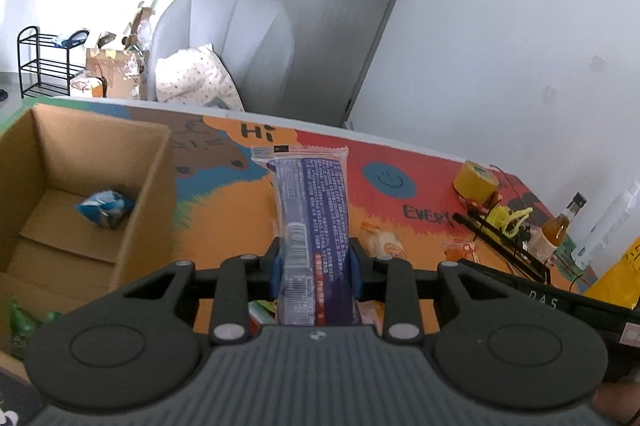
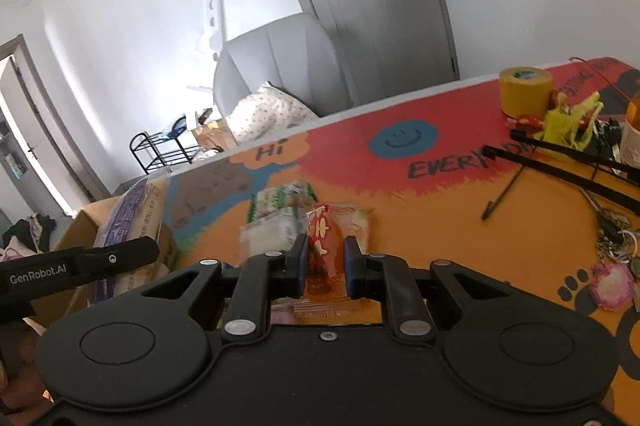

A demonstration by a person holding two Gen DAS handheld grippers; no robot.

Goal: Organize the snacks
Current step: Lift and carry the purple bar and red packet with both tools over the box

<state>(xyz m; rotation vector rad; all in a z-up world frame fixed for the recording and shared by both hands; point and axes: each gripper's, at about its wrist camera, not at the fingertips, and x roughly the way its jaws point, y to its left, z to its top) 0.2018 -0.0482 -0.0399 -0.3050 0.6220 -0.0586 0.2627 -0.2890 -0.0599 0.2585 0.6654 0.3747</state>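
Item 1. Left tool (image 1: 316, 262): clenched on a long purple-and-clear plastic snack packet (image 1: 310, 209), gripped near its lower end, the packet standing forward and up from the blue pads, clear of the surface (image 1: 420, 193).

Item 2. Right tool (image 2: 325, 262): clenched on a small red-and-orange clear-wrapped snack pouch (image 2: 322, 246), held upright between the pads, apparently lifted off the surface.

Item 3. Open brown cardboard box (image 1: 152, 185): stands at the left end of the colourful printed surface; one blue-and-white snack bag (image 1: 105, 206) lies on its floor.

Item 4. Remaining stock: green-and-white wrapped snacks (image 2: 280, 209) lie loose on the surface just beyond the right tool; an orange-wrapped bun (image 1: 384, 242) near the left tool.

Item 5. Unrelated: yellow tape roll (image 1: 476, 179), amber glass bottle (image 1: 558, 226).

Step in hand, by judgement: both packets picked up, carriage to the box under way.

Next move calls for: swinging each tool leftward over the box opening, clearing its near wall, then releasing; the long packet likely needs tilting so that it drops inside rather than bridging the rim.
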